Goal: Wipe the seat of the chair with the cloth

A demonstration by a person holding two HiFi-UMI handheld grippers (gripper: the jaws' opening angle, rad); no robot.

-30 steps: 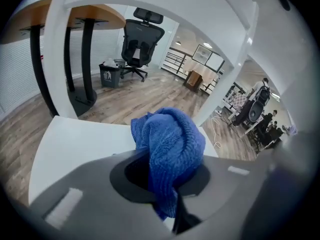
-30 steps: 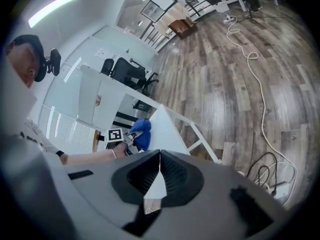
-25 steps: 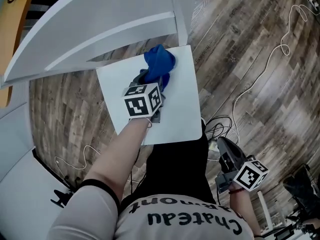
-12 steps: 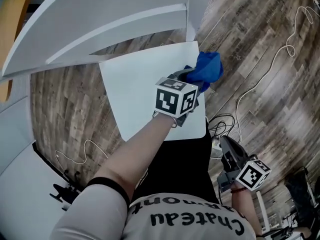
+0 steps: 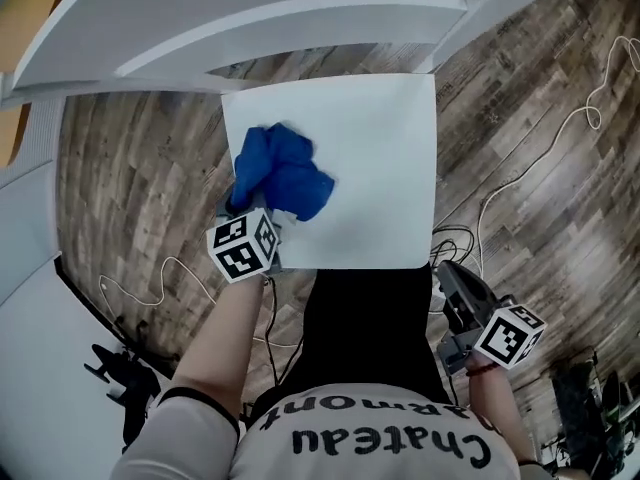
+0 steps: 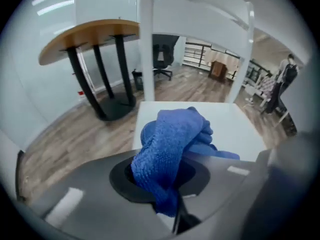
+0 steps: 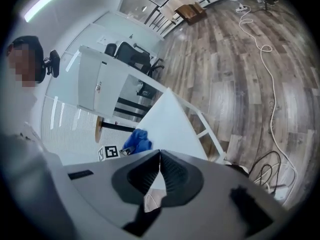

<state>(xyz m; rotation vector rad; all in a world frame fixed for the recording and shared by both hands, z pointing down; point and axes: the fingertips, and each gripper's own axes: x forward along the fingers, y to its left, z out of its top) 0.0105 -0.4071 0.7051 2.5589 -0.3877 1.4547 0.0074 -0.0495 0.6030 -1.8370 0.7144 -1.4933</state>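
**While cloth [image 5: 280, 178] is clamped, bare seat [image 5: 380, 158] lies rightward**

Pinched tight in the left gripper [image 5: 252, 213], it is pressed at the seat's left edge. The right gripper [image 5: 452, 286], closed and empty, is held off at lower right.

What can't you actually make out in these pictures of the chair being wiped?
- Seat patch under the cloth: head view, covered by the bunched cloth the left tool grips.
- Chair back: head view, cut off by the top edge.
- Any dirt on the seat: too faint in every view.
- Standing figure: left gripper view, small and blurred.
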